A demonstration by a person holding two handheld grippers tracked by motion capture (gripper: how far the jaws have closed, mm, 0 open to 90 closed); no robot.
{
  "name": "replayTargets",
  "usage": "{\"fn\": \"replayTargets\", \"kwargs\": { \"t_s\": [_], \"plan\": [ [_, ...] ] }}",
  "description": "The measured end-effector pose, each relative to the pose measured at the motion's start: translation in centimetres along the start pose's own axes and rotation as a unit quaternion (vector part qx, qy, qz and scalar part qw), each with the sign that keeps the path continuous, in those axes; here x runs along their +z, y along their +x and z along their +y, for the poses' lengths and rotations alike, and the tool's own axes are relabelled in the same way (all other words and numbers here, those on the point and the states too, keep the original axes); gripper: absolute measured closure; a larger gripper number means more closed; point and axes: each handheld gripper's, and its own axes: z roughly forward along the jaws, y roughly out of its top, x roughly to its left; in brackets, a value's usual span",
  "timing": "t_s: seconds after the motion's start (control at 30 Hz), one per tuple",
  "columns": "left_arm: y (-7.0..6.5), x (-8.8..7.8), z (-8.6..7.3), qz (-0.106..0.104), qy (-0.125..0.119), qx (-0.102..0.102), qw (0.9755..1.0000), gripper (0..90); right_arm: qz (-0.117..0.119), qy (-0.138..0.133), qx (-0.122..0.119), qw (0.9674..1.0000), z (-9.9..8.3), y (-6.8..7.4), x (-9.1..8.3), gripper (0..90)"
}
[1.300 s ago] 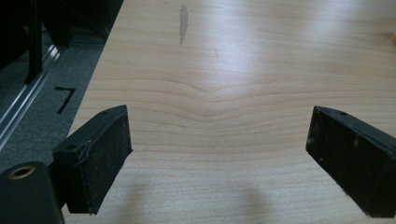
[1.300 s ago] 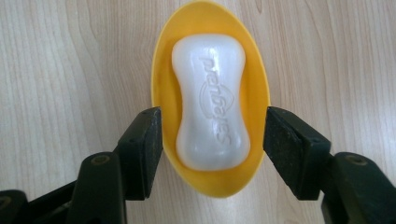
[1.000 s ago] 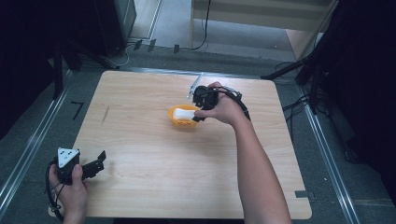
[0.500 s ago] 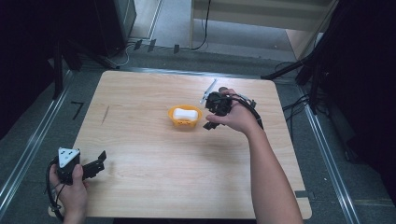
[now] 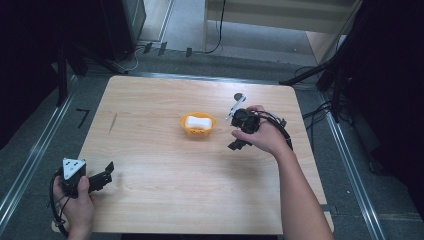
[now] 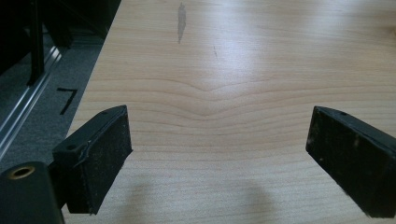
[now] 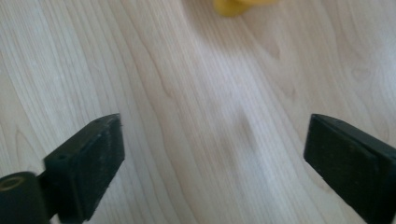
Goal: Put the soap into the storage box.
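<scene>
White soap bar [image 5: 196, 121] sits in the orange dish [image 5: 210, 123] mid-desk; right gripper [image 5: 239, 143], its jaws just opened and empty, is right beside it. Left gripper [image 5: 106, 174] waits wide open near the front-left corner.

A: Quick count pls?
B: 1 orange bowl [image 5: 198, 124]; 1 white block [image 5: 196, 121] in it; 1 wooden table [image 5: 165, 195].
A: Grippers?
B: 2; left gripper [image 5: 102, 178] w/ 1 grey three-cornered plate [image 5: 73, 167]; right gripper [image 5: 239, 143]; 2 black jaws each; 2 hands.
A: Table marks?
B: 1 dark streak [image 5: 113, 122].
</scene>
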Motion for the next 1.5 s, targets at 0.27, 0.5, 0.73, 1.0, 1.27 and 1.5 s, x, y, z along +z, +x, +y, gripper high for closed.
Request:
{"fn": "replayTargets", "kwargs": {
  "t_s": [0.27,0.5,0.73,1.0,1.27,1.5],
  "plan": [
    [0.0,0.0,0.0,-0.001,0.0,0.0,1.0,7.2,-0.007,-0.011,0.026,0.9996,-2.5,0.1,-0.5,2.5],
    [0.0,0.0,0.0,0.0,0.0,0.001,1.0,7.2,-0.014,-0.017,0.042,0.9989,-4.5,0.4,-1.1,2.1],
    [0.0,0.0,0.0,0.001,0.0,0.002,1.0,7.2,-0.023,-0.024,0.054,0.998,-6.2,0.8,-1.7,2.0],
    [0.0,0.0,0.0,0.004,-0.001,0.002,1.0,7.2,-0.023,-0.026,0.07,0.997,-8.2,1.4,-2.2,1.2],
    [-0.1,0.0,0.0,0.005,-0.004,0.001,1.0,7.2,-0.025,-0.036,0.08,0.9959,-10.1,2.0,-2.3,1.0],
    [-0.1,-0.1,0.0,0.005,-0.004,0.004,1.0,7.2,-0.03,-0.05,0.096,0.9937,-11.8,2.7,-2.5,0.0]
  ]
}}
